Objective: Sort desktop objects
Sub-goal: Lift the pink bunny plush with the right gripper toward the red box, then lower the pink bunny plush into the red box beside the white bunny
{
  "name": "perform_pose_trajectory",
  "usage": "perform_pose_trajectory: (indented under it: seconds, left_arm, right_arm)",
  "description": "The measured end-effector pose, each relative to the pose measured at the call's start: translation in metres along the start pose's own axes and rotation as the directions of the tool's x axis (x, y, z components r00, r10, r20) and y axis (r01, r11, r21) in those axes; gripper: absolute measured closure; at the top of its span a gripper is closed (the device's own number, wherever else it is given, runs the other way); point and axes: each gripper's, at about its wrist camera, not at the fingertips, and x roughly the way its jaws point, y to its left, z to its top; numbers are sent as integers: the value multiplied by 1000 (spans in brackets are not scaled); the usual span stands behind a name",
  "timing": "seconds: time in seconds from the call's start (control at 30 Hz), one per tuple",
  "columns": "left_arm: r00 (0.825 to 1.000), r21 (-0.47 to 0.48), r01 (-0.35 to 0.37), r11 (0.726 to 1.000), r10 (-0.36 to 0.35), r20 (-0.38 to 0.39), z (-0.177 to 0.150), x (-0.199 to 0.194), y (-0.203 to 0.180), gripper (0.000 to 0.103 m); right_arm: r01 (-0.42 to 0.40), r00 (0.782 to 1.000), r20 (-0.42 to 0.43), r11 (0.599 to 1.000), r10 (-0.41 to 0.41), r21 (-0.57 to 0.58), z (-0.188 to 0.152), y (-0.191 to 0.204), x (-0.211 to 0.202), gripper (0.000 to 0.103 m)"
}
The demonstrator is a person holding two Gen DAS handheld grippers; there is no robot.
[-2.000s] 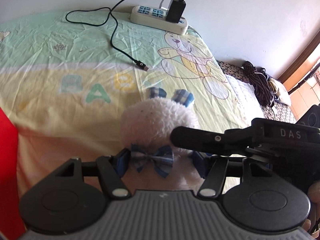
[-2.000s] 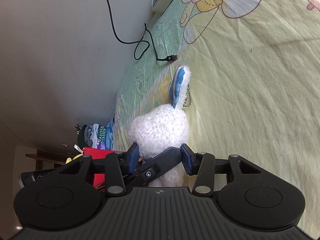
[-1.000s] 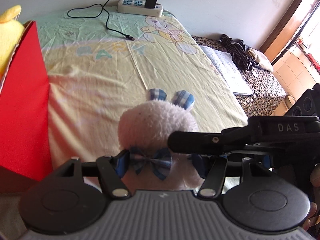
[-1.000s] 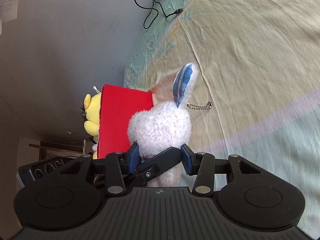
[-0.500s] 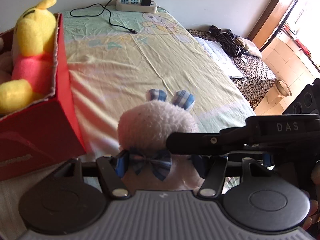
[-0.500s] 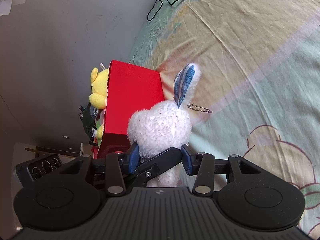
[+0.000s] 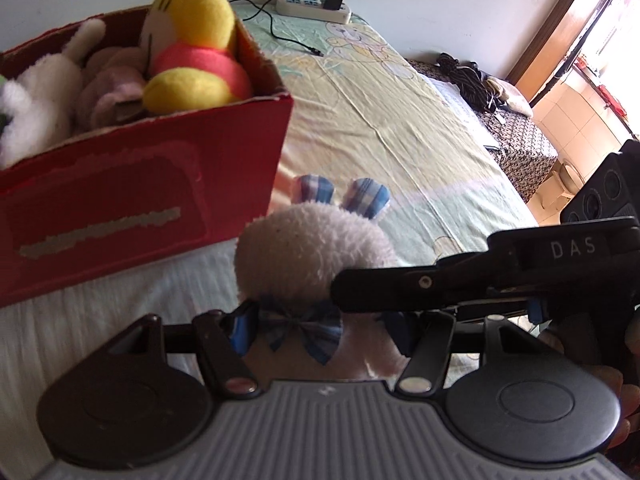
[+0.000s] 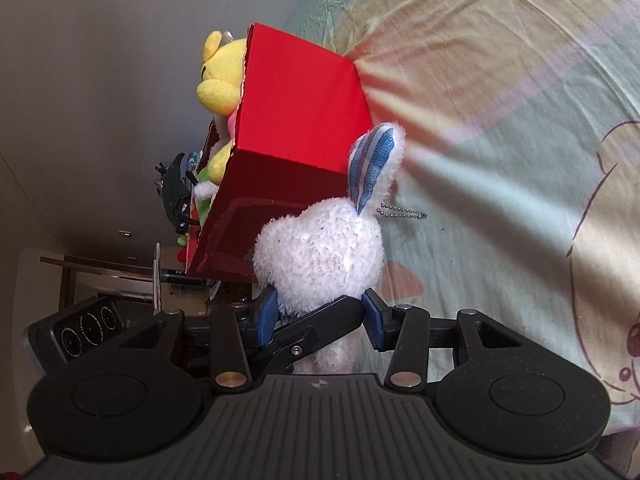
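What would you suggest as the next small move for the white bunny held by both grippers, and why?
Probably lift the white bunny up and toward the red box. Both the left gripper and right gripper clamp it below the box rim, and the open top already holds other plush toys.

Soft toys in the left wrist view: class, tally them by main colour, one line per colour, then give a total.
White: 2, the white bunny held in the grippers, and a white plush in the red box
Yellow: 1, yellow bear
Pinkish grey: 1, pinkish plush
Total: 4
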Motion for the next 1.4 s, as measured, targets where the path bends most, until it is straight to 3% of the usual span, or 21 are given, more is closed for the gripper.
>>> perform_pose_trajectory:
  seconds: [0.43, 0.83, 1.0, 1.13, 1.4]
  left_arm:
    - [995, -121, -93, 988, 97, 26, -40, -48, 44, 40]
    - [970, -212, -204, 956, 226, 85, -53, -111, 54, 40]
    - [946, -228, -254, 940, 290, 143, -52, -136, 41, 40]
    - [927, -231, -269, 935, 316, 203, -40, -148, 38, 40]
    - [907, -124, -255, 959, 282, 312, 3, -152, 44, 40]
  right_arm:
    - [-47, 985, -172, 993, 28, -108, -26, 38, 53, 56]
    - [-180, 919, -387, 952, 73, -249, -21, 91, 80, 56]
    - [-251, 902, -420, 914, 101, -318, -18, 112, 76, 56]
    - [-292, 909, -397, 876, 128, -385, -12, 132, 75, 56]
    - [-264, 958, -235, 814, 162, -517, 11, 158, 65, 56]
